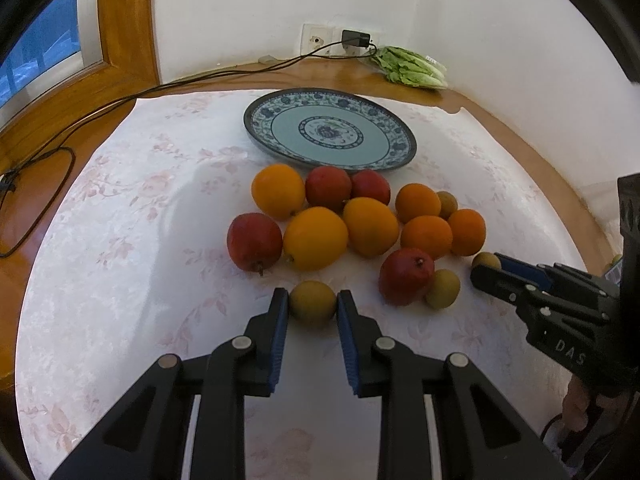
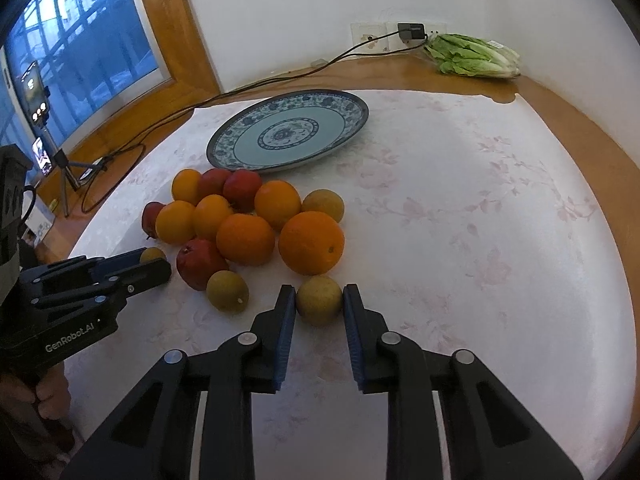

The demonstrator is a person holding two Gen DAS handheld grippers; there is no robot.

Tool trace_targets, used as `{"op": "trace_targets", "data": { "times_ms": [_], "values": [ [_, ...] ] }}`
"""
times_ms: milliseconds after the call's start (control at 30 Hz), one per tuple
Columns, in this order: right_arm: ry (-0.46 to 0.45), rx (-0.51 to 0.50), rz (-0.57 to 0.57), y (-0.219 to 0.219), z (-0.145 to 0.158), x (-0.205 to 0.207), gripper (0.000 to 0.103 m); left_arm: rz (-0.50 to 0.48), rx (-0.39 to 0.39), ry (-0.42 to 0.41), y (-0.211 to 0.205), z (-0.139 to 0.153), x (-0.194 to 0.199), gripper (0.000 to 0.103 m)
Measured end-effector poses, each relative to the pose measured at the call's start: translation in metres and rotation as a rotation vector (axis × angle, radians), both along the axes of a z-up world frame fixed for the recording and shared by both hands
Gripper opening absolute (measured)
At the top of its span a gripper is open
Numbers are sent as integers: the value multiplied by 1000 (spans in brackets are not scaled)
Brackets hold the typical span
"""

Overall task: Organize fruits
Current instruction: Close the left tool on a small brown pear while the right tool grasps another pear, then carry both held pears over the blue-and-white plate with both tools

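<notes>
**Two small fruits clamped at the near edge of the pile**

A small yellow-green fruit is gripped between the blue pads of the left gripper, resting on the floral tablecloth just in front of the fruit pile. A second small yellow-green fruit is clamped in the same way by the right gripper, just below a large orange. No earlier picture is given, so only the closed grips are told. The pile of oranges, red fruits and more small green ones is gathered near the empty blue patterned plate, whose near rim is touched by the rearmost fruits. A bagged lettuce is seen by the wall, beside a plugged-in charger.
</notes>
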State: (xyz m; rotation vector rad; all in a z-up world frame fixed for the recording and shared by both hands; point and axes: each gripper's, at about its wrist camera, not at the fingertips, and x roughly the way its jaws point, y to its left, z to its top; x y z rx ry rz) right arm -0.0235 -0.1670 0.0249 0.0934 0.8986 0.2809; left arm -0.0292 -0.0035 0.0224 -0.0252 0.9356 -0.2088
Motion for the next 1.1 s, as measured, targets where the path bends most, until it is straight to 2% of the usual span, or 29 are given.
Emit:
{"op": "trace_targets", "data": {
  "times_ms": [567,1100],
  "values": [
    [-46,37,26,4,22,-11,25,2,8,-43,2,23,-5,26],
    [-63,40,69,11,50,3,25,-39,-26,-72,-3,53,21,26]
  ]
}}
